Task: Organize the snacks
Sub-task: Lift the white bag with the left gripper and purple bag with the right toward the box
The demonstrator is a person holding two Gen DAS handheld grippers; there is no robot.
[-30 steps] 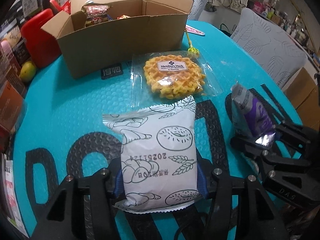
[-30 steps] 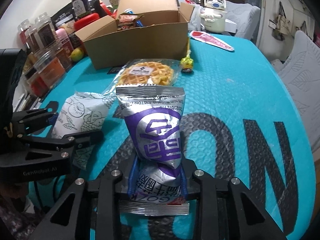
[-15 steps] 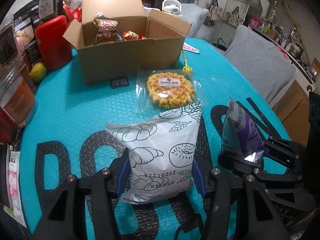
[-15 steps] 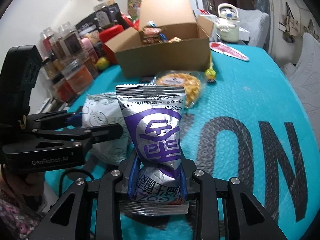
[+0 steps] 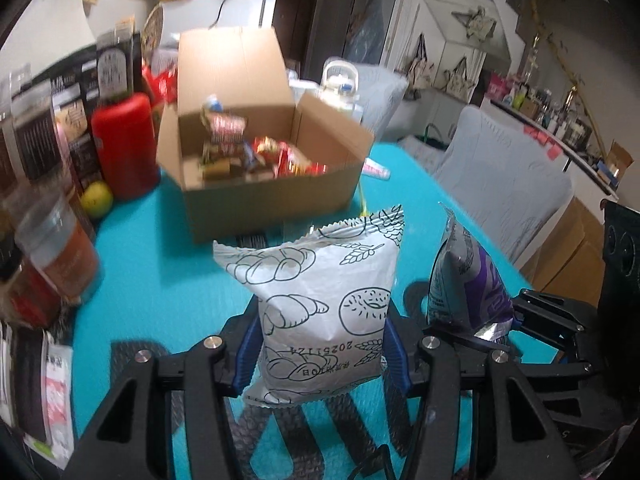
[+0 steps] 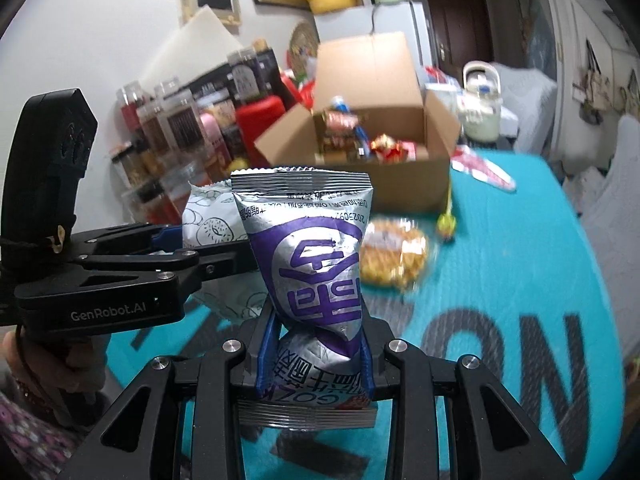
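Note:
My left gripper [image 5: 318, 350] is shut on a white bread-print snack bag [image 5: 320, 300] and holds it up above the teal table mat. My right gripper [image 6: 316, 354] is shut on a silver and purple snack bag [image 6: 312, 264], also lifted; that bag shows at the right in the left wrist view [image 5: 466, 284]. The white bag shows behind the left gripper in the right wrist view [image 6: 210, 220]. An open cardboard box [image 5: 272, 196] with several snacks inside stands ahead on the table [image 6: 404, 188]. A wrapped waffle [image 6: 394, 258] lies on the mat in front of the box.
A red canister [image 5: 126, 144], a yellow-green fruit [image 5: 96, 200] and several jars [image 5: 60, 256] stand at the left. A lollipop [image 6: 446, 222] and a red-white packet [image 6: 484, 168] lie right of the box. A grey chair [image 5: 500, 188] stands beyond the table's right edge.
Both grippers have lifted their bags higher off the mat and tilted up toward the box. The waffle has dropped out of the left wrist view behind the white bag.

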